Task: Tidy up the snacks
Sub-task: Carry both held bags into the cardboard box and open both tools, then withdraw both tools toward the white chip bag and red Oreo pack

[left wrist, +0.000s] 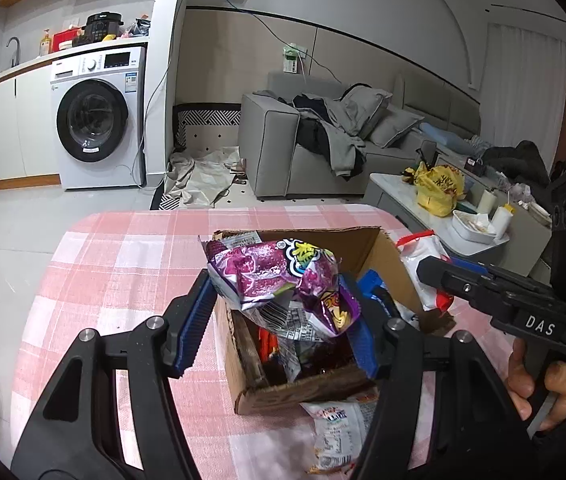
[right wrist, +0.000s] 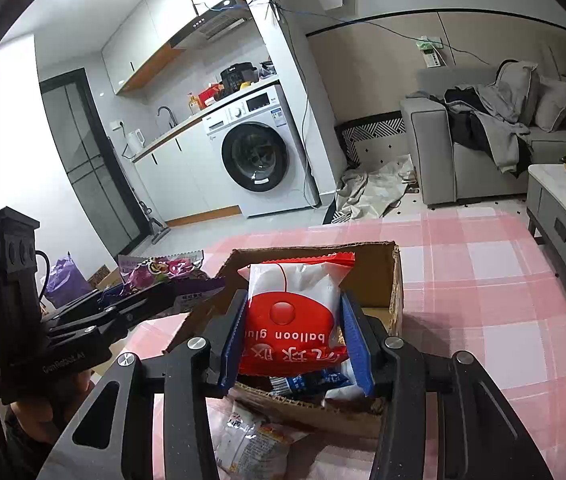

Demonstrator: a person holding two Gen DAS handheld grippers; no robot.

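Observation:
A brown cardboard box (left wrist: 379,252) stands on the pink checked tablecloth (left wrist: 123,264) with snack packets inside. My left gripper (left wrist: 279,320) is shut on a purple snack bag (left wrist: 275,276), held over the box. My right gripper (right wrist: 295,340) is shut on a red and white "balloon glue" packet (right wrist: 295,300), held over the same box (right wrist: 383,276). The right gripper also shows in the left wrist view (left wrist: 435,272), and the left gripper in the right wrist view (right wrist: 171,292). A white snack packet (left wrist: 339,432) lies on the cloth in front of the box.
A grey sofa (left wrist: 283,140) with clothes, a washing machine (left wrist: 95,120) and a side table (left wrist: 443,216) holding a yellow bag (left wrist: 439,188) stand beyond the table. The table's far edge curves just behind the box.

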